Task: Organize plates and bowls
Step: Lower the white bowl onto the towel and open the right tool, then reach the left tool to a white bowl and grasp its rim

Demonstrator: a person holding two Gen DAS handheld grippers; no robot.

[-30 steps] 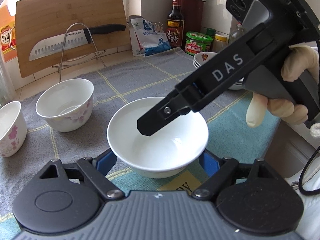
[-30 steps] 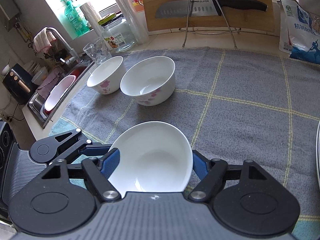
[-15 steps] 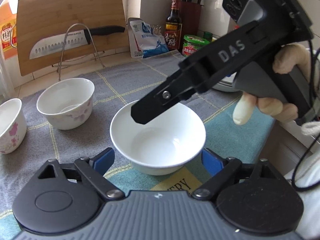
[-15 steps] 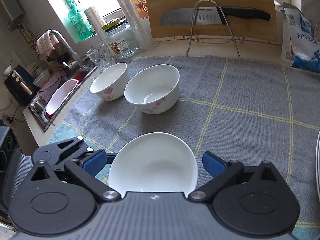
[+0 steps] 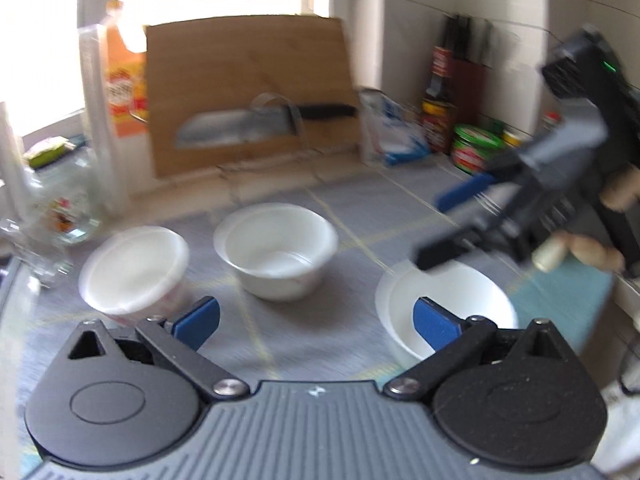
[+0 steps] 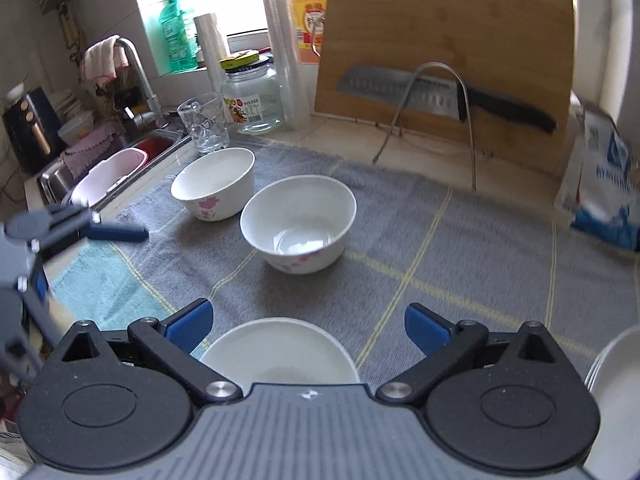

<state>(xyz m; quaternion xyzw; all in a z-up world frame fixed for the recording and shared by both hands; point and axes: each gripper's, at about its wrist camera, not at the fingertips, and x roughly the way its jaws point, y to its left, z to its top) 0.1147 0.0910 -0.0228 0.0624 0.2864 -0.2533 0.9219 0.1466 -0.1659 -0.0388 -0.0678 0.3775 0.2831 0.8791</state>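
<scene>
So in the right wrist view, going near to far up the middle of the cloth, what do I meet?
Plain white bowl between the open right gripper, then larger floral bowl, then knife stand, then kitchen knife, then wooden cutting board.

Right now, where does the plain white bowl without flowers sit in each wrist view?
Left wrist view: the plain white bowl is lower right on the grey cloth, partly behind the left gripper's right-hand pad.
Right wrist view: it lies at bottom centre, between the right gripper's open pads, untouched.
Shared landmark: the wooden cutting board with the knife against it, at the back of both views.
</scene>
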